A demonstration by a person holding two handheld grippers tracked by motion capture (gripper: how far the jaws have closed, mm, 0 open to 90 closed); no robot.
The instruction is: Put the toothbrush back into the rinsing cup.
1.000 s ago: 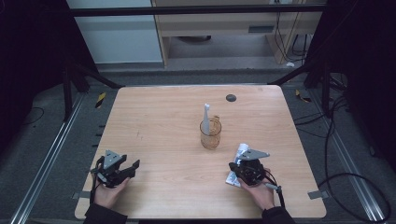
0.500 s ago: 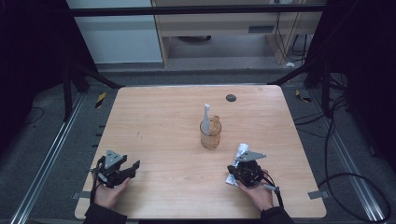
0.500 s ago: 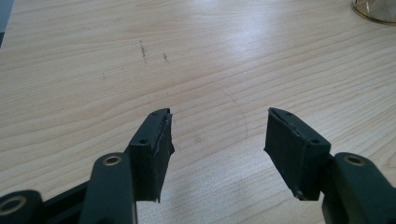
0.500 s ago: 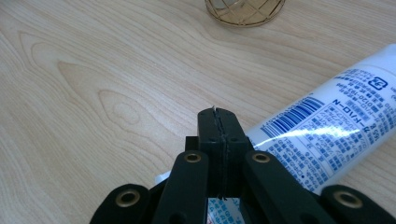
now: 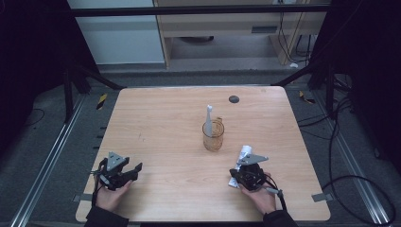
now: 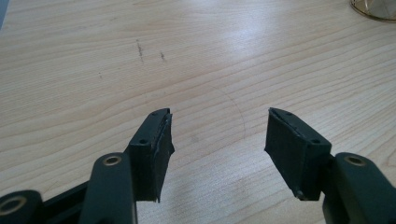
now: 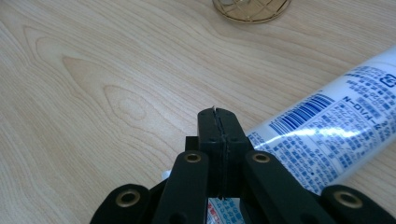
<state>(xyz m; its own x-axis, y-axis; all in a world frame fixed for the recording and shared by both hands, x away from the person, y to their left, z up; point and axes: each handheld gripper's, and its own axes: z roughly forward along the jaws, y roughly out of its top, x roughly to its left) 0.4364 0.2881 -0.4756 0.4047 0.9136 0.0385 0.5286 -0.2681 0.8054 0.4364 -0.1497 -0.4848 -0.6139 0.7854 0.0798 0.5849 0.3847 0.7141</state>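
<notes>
1. High view: left gripper [image 5: 135, 169] near table [image 5: 165, 123] front-left corner, right gripper [image 5: 244, 166] front-right, over white tube [image 5: 244, 152]; cup [image 5: 213, 135] with toothbrush [image 5: 208, 118] mid-table.
2. Left gripper view: jaws apart, bare wood between.
3. Right gripper view: jaws pressed together, apparently pinching the tube's flat end; tube [image 7: 336, 121] lying flat just beside, cup base [image 7: 252, 9] ahead.
</notes>
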